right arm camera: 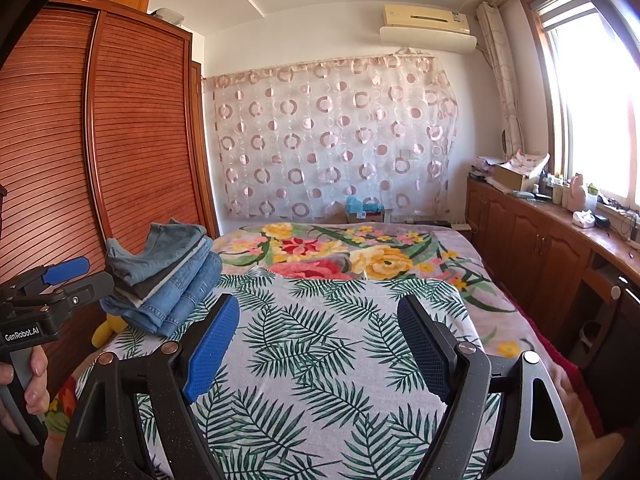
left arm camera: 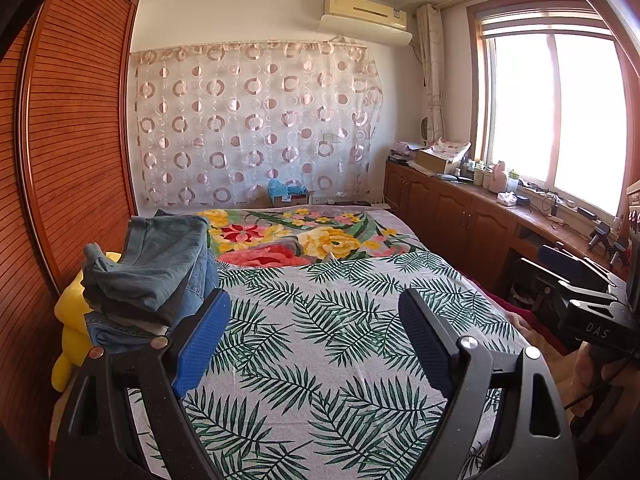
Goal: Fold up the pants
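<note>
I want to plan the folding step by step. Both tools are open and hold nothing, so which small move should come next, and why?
Probably the left tool should reach toward the stack of pants at the left edge of the bed and take the top pair. The leaf-print cover in front is bare, so nothing lies there to fold yet, and that stack sits nearer the left tool than the right tool.

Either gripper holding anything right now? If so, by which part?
Nothing held. Left gripper and right gripper are both open above the bed cover; the folded pants sit untouched.
</note>
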Action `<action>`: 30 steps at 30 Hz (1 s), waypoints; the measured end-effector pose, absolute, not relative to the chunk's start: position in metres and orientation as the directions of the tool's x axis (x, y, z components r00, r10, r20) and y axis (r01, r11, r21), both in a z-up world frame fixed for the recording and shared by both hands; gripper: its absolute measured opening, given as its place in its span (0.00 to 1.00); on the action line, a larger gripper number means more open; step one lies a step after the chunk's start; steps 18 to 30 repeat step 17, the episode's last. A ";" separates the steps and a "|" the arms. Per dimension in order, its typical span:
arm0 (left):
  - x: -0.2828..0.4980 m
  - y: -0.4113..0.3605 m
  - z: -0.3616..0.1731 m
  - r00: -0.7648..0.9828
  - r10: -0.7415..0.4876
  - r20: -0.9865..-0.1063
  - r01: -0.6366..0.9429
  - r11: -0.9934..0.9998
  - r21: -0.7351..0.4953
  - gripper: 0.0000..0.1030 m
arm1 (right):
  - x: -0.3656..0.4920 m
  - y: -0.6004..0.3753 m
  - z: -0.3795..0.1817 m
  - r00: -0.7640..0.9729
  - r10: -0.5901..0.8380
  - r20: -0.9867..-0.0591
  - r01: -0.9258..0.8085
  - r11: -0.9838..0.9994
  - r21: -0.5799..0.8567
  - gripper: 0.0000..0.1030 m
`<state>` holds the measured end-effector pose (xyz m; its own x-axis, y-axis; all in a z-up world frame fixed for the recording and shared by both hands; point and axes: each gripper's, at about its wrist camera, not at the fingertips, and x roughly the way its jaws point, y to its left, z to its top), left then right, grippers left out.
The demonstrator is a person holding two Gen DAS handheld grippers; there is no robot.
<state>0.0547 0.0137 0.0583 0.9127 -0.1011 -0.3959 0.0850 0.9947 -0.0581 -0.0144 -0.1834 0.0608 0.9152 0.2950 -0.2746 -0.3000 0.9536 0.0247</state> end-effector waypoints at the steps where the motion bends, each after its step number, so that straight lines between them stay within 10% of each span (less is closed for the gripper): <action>1: 0.055 0.014 0.058 0.913 -0.101 -0.396 0.085 0.995 -0.058 0.84 | -0.015 -0.183 0.060 0.915 0.295 -0.274 -0.300 0.954 0.025 0.80; 30: 0.054 0.014 0.057 0.913 -0.102 -0.396 0.085 0.995 -0.059 0.84 | -0.015 -0.183 0.060 0.916 0.294 -0.275 -0.299 0.954 0.024 0.81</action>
